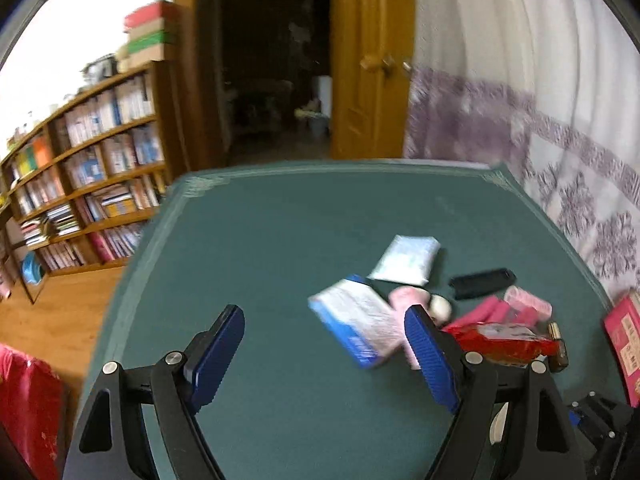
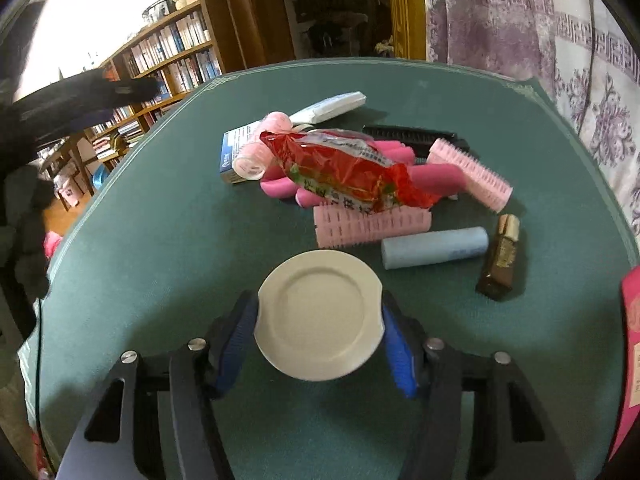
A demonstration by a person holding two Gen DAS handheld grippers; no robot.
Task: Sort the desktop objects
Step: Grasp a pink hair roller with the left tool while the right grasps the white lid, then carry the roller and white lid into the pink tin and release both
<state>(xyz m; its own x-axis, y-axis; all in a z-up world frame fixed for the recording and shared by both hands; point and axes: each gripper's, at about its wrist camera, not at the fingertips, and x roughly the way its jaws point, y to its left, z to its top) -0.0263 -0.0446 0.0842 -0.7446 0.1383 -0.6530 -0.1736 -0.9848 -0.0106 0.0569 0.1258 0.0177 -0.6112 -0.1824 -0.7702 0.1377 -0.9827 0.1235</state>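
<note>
A heap of small objects lies on the green table (image 2: pixel 160 240): a red snack packet (image 2: pixel 348 168), pink hair rollers (image 2: pixel 372 224), a blue-and-white box (image 1: pixel 356 324), a white tissue pack (image 1: pixel 404 260), a black comb (image 1: pixel 482 282), a light blue tube (image 2: pixel 434 247) and a brown bottle (image 2: pixel 502 258). My right gripper (image 2: pixel 320 316) is shut on a round white lid (image 2: pixel 318 314), its blue pads against both sides, just in front of the heap. My left gripper (image 1: pixel 328 334) is open and empty, above the table left of the heap.
A pink box (image 1: pixel 624 344) lies at the table's right edge. A bookshelf (image 1: pixel 88 184) stands beyond the left edge, an open doorway (image 1: pixel 276 60) behind the table, and a patterned curtain (image 1: pixel 560 140) to the right. A red bag (image 1: pixel 28 408) sits low on the left.
</note>
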